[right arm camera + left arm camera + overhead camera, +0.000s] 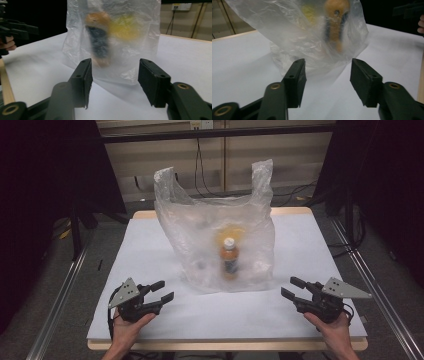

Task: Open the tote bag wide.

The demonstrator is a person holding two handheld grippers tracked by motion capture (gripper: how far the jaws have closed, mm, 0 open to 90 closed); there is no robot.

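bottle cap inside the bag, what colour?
White, on the bottle standing inside the clear plastic bag. The high view shows it best.

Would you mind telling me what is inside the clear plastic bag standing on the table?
Inside the plastic bag an upright bottle with a white cap and orange drink shows, with something yellow behind it. The cloudy plastic blurs what that yellow thing is, and anything else in there.

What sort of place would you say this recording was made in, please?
Probably a lab set up for recording: a table under a white sheet, framed by metal rails and dark curtains, with cables down the back wall. A plastic bag stands on it.
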